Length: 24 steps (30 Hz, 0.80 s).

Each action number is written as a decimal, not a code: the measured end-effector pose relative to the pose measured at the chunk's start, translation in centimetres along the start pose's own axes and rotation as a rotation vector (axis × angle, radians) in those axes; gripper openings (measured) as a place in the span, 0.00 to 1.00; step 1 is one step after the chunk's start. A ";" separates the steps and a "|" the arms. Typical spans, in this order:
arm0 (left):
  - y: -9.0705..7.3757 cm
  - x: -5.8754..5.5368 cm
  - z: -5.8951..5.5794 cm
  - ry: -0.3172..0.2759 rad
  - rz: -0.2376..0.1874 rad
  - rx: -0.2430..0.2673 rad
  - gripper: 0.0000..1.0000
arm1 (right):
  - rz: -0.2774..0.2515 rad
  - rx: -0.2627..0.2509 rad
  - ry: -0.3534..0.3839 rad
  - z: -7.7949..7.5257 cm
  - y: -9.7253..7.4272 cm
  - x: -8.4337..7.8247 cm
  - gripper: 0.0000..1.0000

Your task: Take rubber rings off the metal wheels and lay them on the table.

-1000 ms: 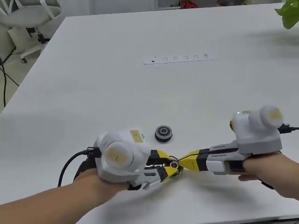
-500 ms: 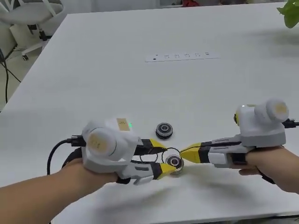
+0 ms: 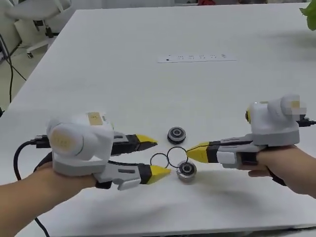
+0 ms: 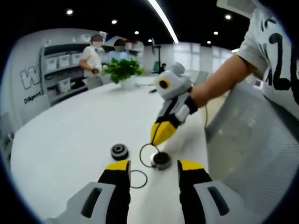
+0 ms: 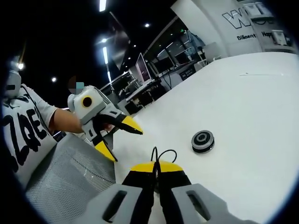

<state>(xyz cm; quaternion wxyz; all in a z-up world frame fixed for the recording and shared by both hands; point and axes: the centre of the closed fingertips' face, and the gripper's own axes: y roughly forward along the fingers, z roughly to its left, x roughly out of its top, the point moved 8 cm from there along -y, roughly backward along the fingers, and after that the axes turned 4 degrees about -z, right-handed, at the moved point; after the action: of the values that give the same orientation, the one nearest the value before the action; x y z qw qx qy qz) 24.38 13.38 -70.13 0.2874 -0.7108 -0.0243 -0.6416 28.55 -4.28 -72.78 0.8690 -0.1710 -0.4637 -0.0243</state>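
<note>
My right gripper (image 3: 189,151) is shut on a thin black rubber ring (image 3: 177,156) that hangs from its tips; in the right gripper view the ring (image 5: 164,156) loops out of the shut jaws (image 5: 157,164). Just below it a bare metal wheel (image 3: 186,169) lies on the white table (image 3: 123,89). A second loose ring (image 3: 159,159) lies flat to its left, between the open jaws of my left gripper (image 3: 163,157). Another wheel (image 3: 176,134), with a dark ring around it, sits a little farther back. The left gripper view has the same wheel (image 4: 161,160), loose ring (image 4: 138,178) and far wheel (image 4: 119,151).
A white power strip (image 3: 196,58) lies across the far middle of the table. An office chair (image 3: 37,10) stands off the far left corner, and a green plant (image 3: 311,12) at the far right. Two people stand by shelves (image 4: 56,70) in the background.
My left gripper has opened and drawn back to the left, letting go of the wheel, which now lies on the table. The ring has come off in my right gripper.
</note>
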 end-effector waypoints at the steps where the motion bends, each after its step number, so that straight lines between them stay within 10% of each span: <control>1: -0.2 -0.2 0.2 0.002 0.001 0.009 0.43 | 0.001 0.000 -0.002 0.0 0.2 0.1 0.00; 24: -2.9 -2.3 1.8 -0.064 0.015 0.107 0.49 | 0.089 -0.005 0.002 -1.5 4.7 -0.5 0.00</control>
<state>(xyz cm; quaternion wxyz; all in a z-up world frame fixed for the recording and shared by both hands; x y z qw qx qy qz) 24.40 17.34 -71.19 0.3291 -0.7145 -0.0623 -0.6142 30.37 -0.43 -75.23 0.8692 -0.1938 -0.4546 0.0132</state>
